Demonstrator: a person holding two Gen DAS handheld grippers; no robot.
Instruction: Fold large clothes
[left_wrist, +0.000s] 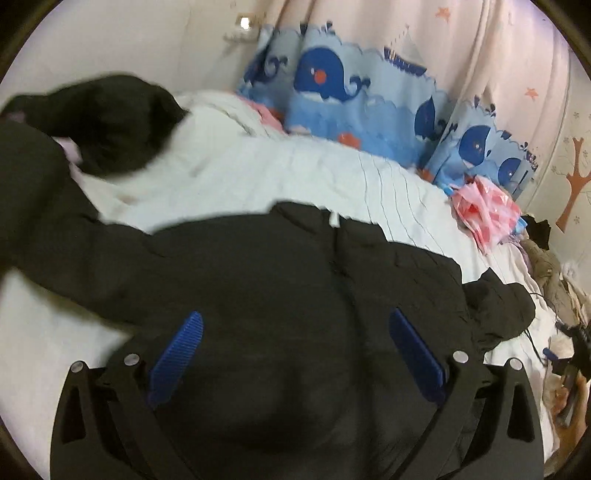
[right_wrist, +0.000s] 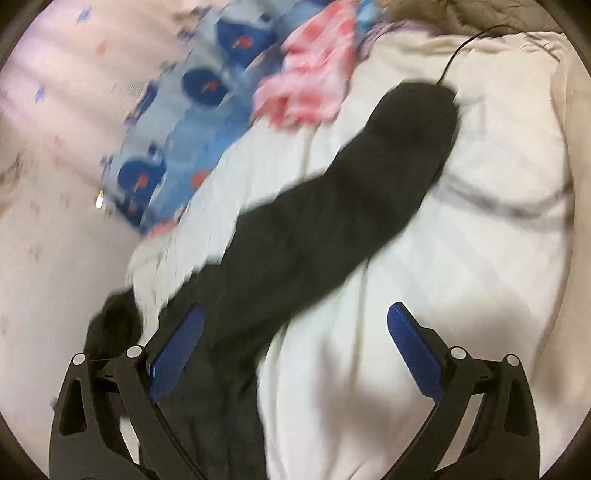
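A large black padded jacket lies spread on a white bed cover. One of its sleeves is up at the far left, blurred. My left gripper hovers over the jacket's body, its blue pads wide apart and open, with nothing pressed between them. In the right wrist view a long black sleeve runs from the lower left up to the right across the bed cover. My right gripper is open. The sleeve passes close by its left pad but is not clamped.
A blue whale-print curtain hangs behind the bed. A pink and white crumpled bag lies at the bed's far right, also the pink bag. A thin black cable crosses the cover. Piled clothes sit at the right edge.
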